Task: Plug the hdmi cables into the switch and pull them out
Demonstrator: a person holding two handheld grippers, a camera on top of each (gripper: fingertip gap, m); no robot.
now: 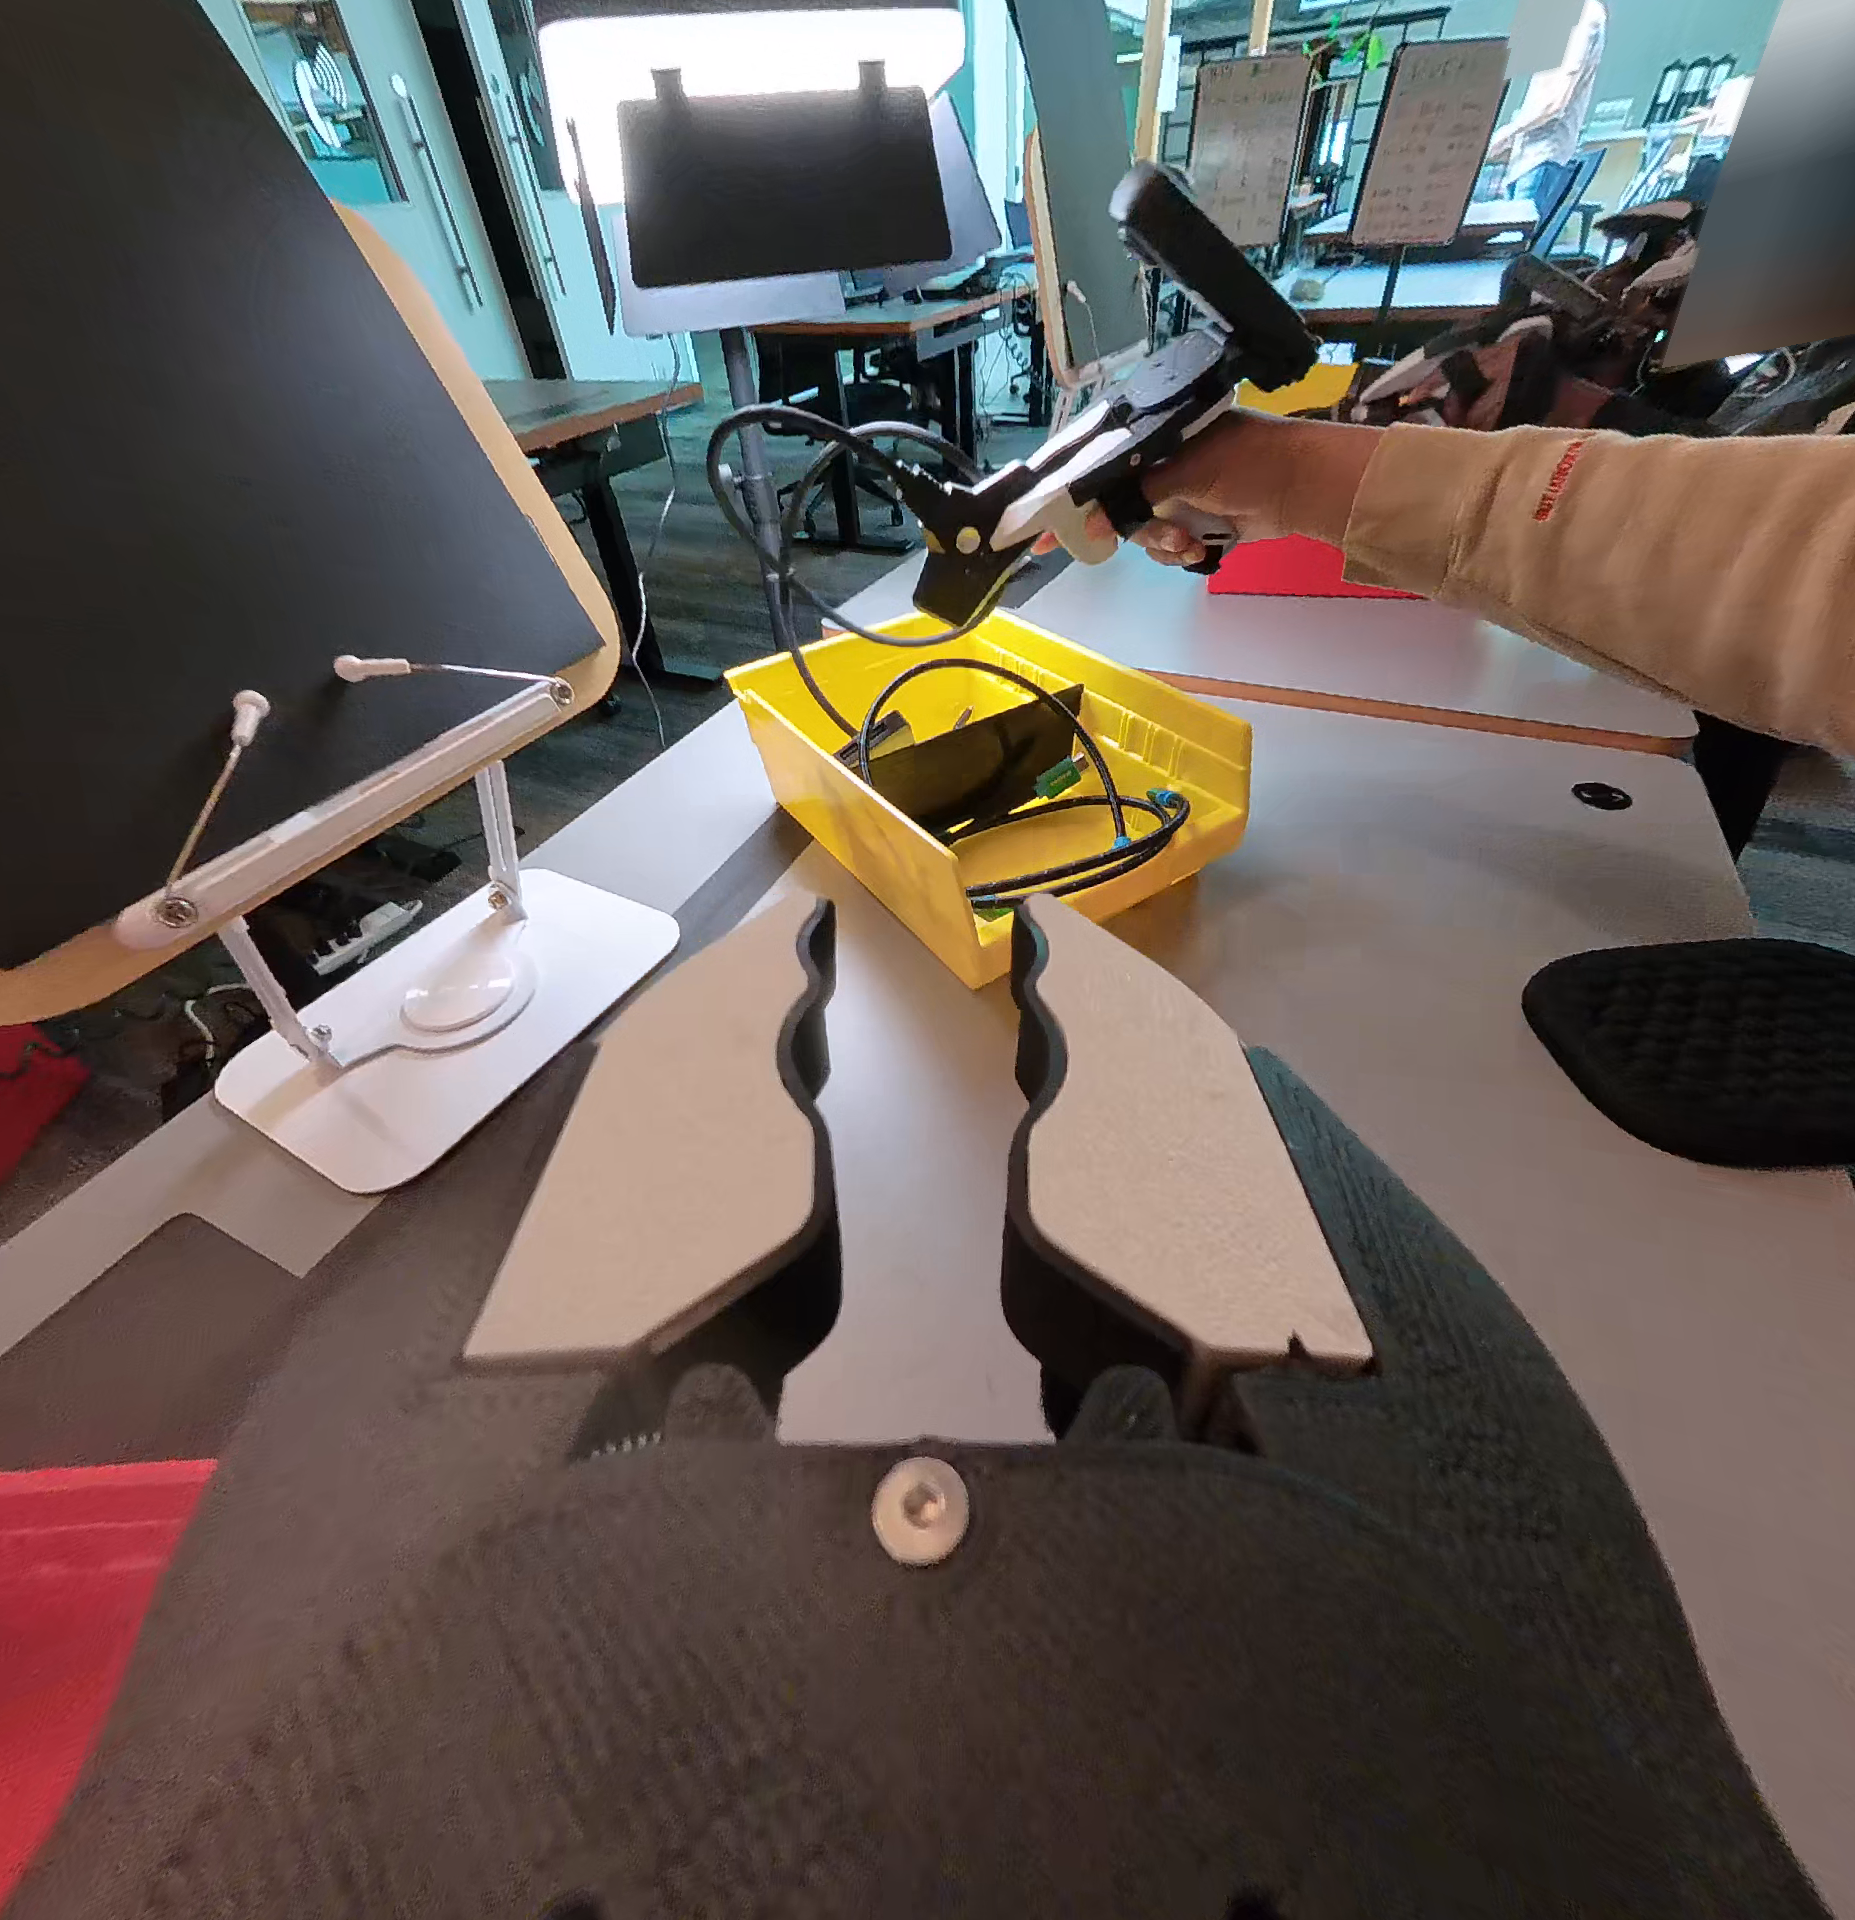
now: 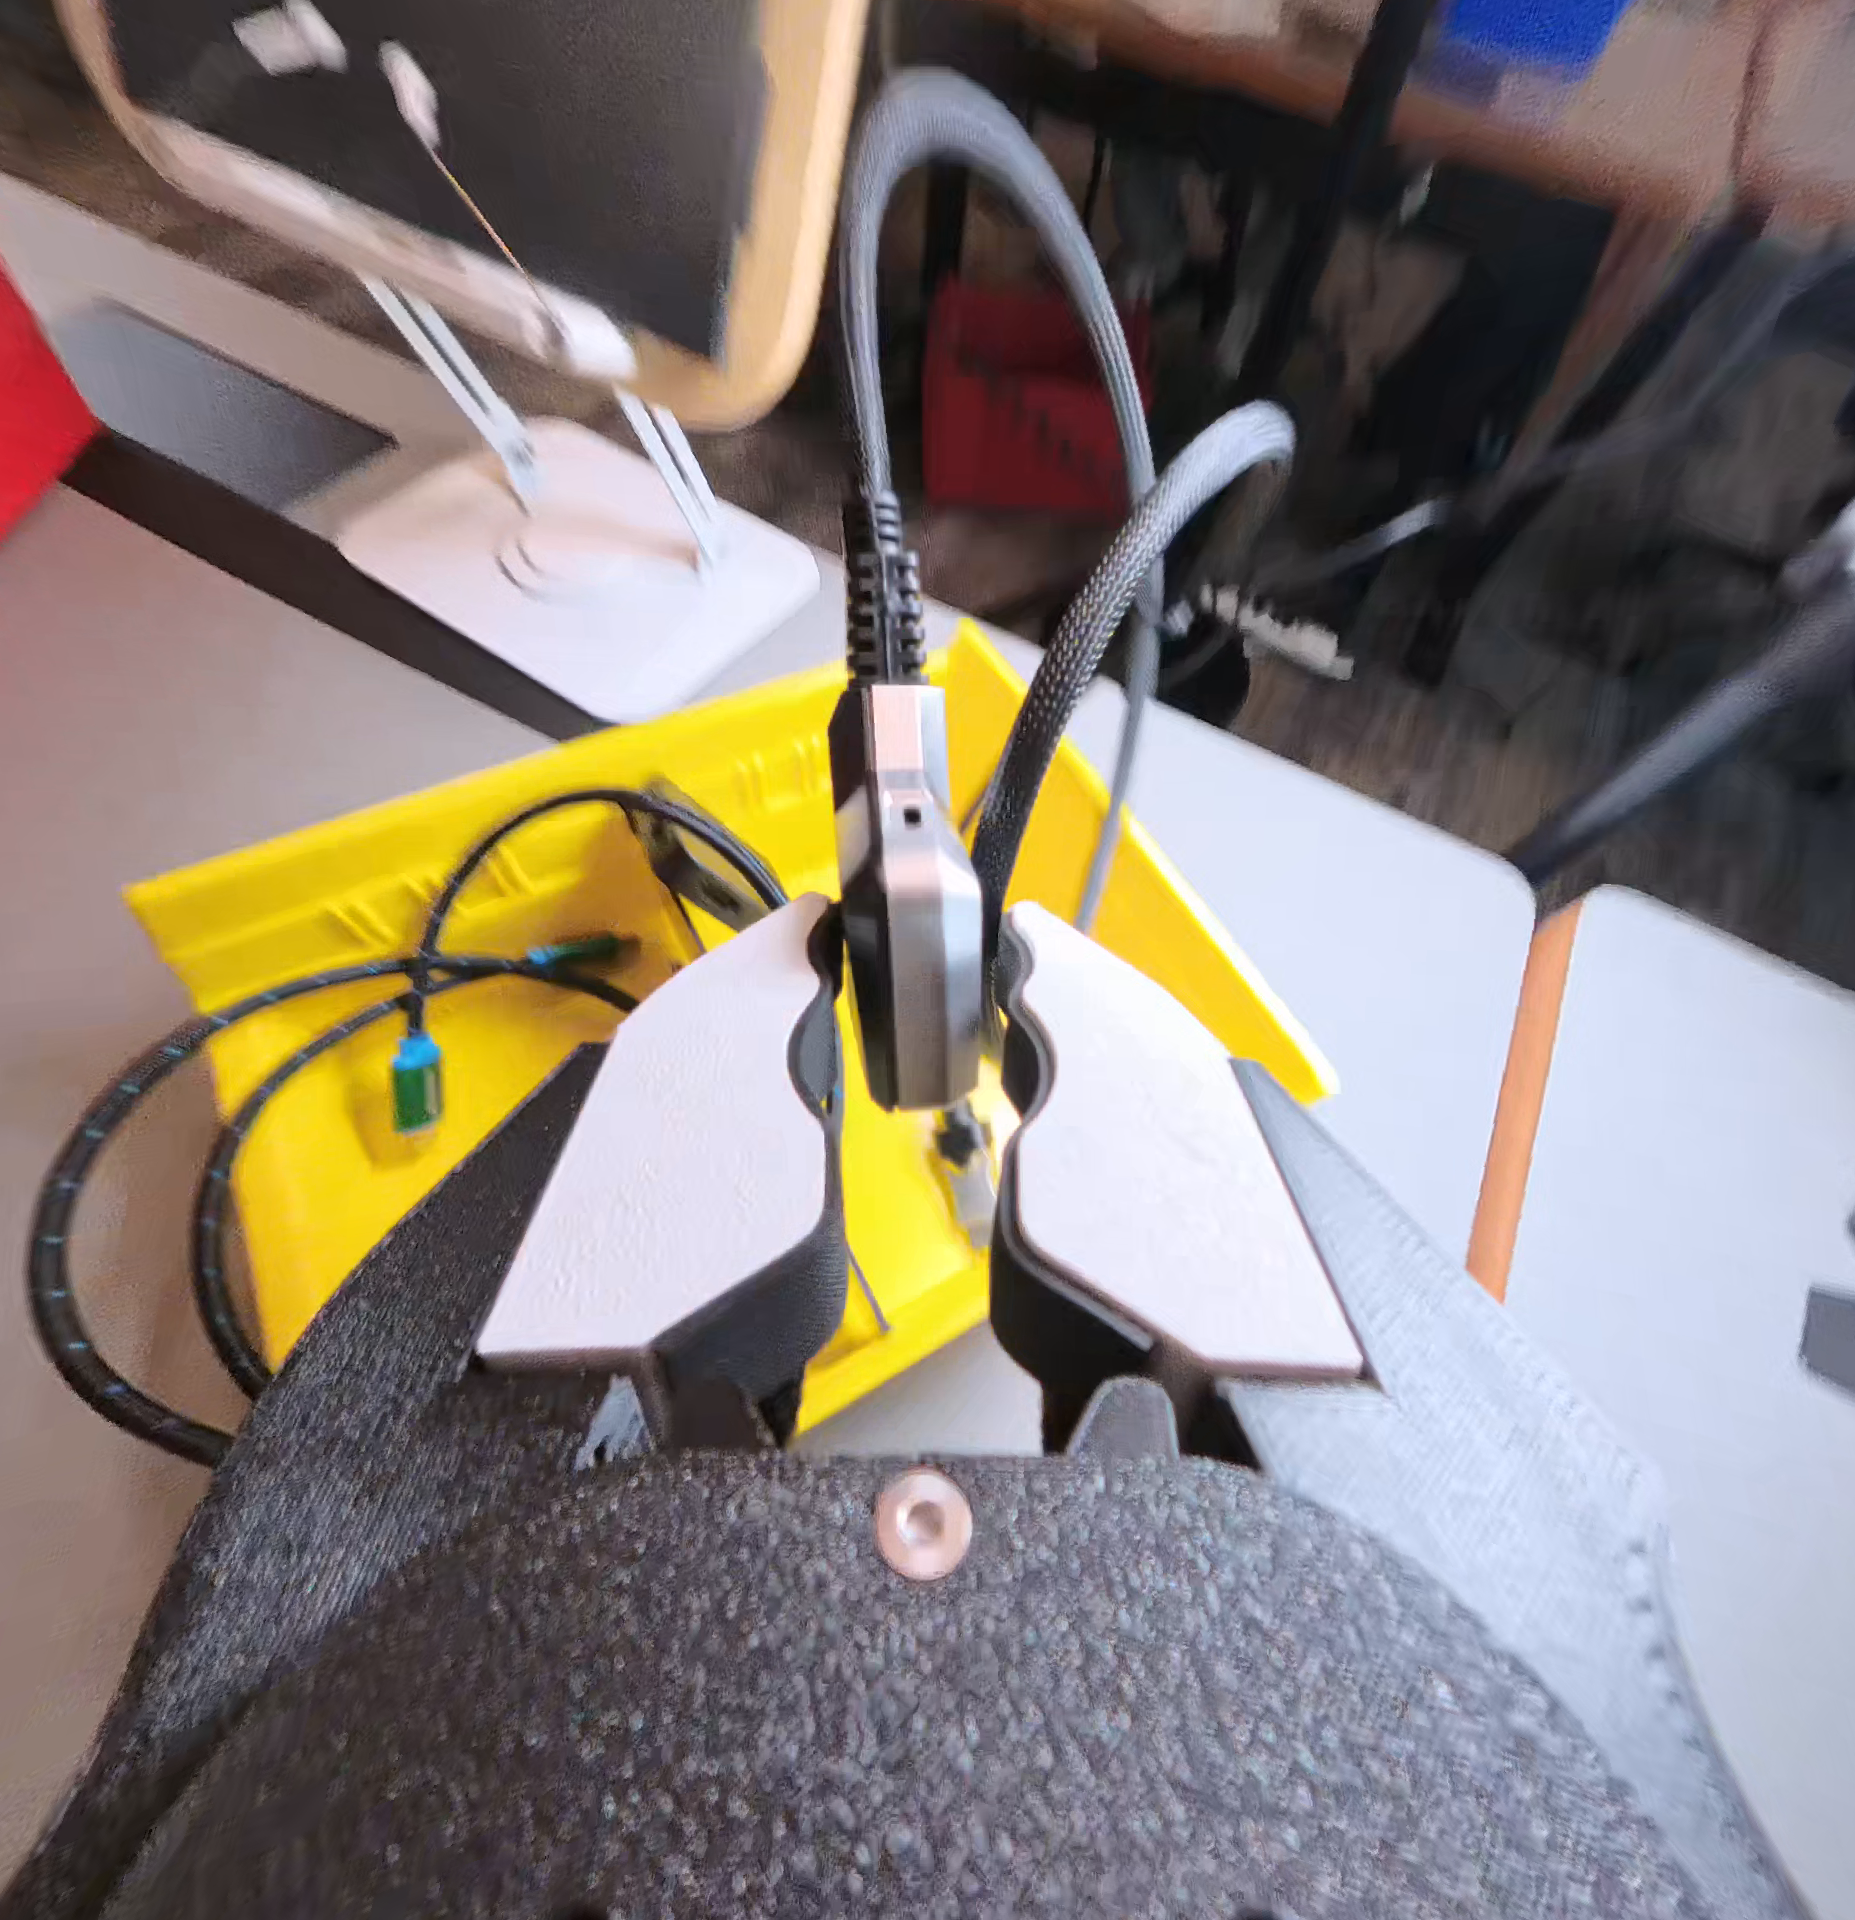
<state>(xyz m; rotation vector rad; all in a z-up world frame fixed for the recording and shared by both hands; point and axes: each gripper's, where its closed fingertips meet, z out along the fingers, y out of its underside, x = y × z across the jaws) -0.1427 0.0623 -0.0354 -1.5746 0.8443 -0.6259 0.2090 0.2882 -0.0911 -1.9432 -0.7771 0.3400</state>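
A yellow bin point(image 1: 861, 831) stands on the grey table and holds coiled black HDMI cables with green plugs point(image 1: 1068, 774) and a flat black piece point(image 1: 964, 769). My left gripper point(image 1: 923, 925) is open and empty, just in front of the bin's near corner. My right gripper point(image 2: 915, 925) is shut on the grey switch point(image 2: 907, 997), edge on, with its black braided cable point(image 2: 871, 312) looping up and back. It holds the switch above the bin point(image 2: 310, 1195). A green plug point(image 2: 416, 1086) lies in the bin. The right gripper also shows in the left wrist view point(image 1: 964, 582), over the bin's far rim.
A dark board on a white stand point(image 1: 435, 1049) sits left of the bin by the table's left edge. A black mesh pad point(image 1: 1723, 1049) is at the right. A sleeved arm point(image 1: 1629, 571) reaches in from the right. A red sheet point(image 1: 1297, 571) lies behind. The tips of one gripper are about 45 cm away from the tips of the other.
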